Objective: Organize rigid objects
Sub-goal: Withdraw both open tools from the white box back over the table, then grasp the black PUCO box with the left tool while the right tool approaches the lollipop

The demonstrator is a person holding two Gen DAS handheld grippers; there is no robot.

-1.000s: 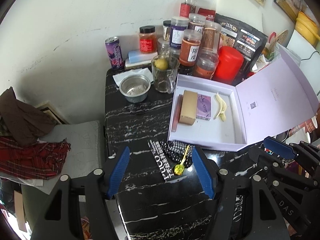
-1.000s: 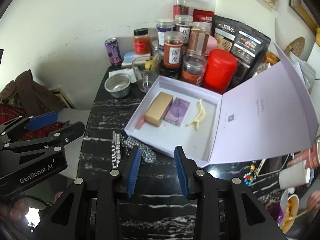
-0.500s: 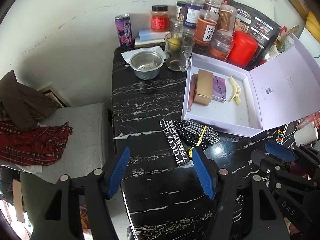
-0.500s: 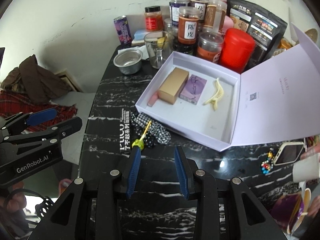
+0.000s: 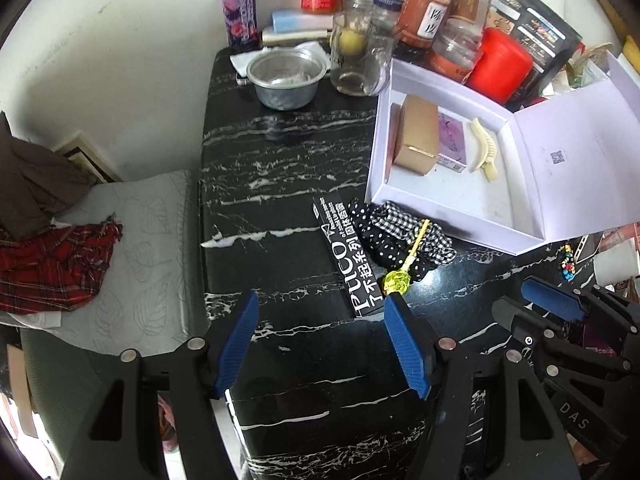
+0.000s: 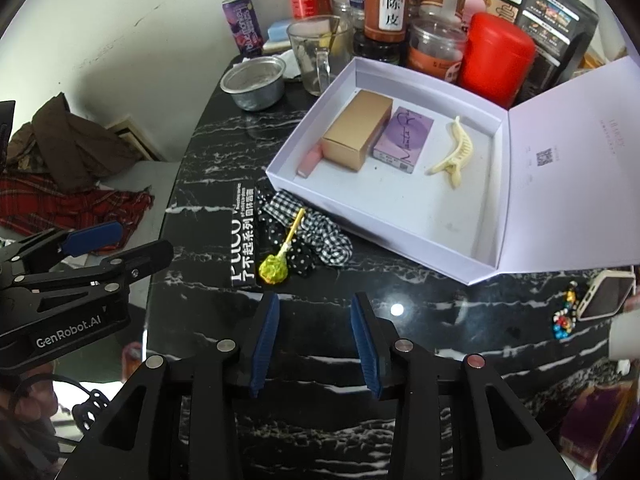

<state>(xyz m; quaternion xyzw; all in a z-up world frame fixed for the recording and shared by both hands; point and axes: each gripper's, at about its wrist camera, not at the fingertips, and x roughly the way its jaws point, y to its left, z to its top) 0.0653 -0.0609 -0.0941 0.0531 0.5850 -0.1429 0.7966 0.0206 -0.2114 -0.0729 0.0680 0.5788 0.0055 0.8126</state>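
An open lavender box (image 5: 460, 200) (image 6: 420, 216) on the black marble table holds a gold carton (image 6: 358, 134), a purple carton (image 6: 404, 140), a cream hair clip (image 6: 454, 150) and a pink stick (image 6: 310, 160). In front of it lie a long black PUCO box (image 5: 348, 256) (image 6: 242, 236), checked and dotted scrunchies (image 5: 396, 224) (image 6: 320, 236) and a yellow-green lollipop (image 5: 396, 282) (image 6: 274, 270). My left gripper (image 5: 320, 298) (image 6: 144, 238) hangs open and empty just short of the black box. My right gripper (image 6: 317, 299) (image 5: 514, 296) is open and empty, close below the lollipop.
Along the back stand a metal bowl (image 5: 286, 78), a glass mug (image 5: 356, 60), a purple can (image 5: 240, 12), several jars (image 5: 424, 20) and a red canister (image 5: 500, 64). A phone (image 6: 608, 294) and beads (image 6: 564, 312) lie at right. A cushioned seat with red plaid cloth (image 5: 52, 268) adjoins the table's left edge.
Both grippers have come down toward the table and tipped more steeply. The box and loose items now sit higher in both views. Neither gripper's opening has visibly changed.
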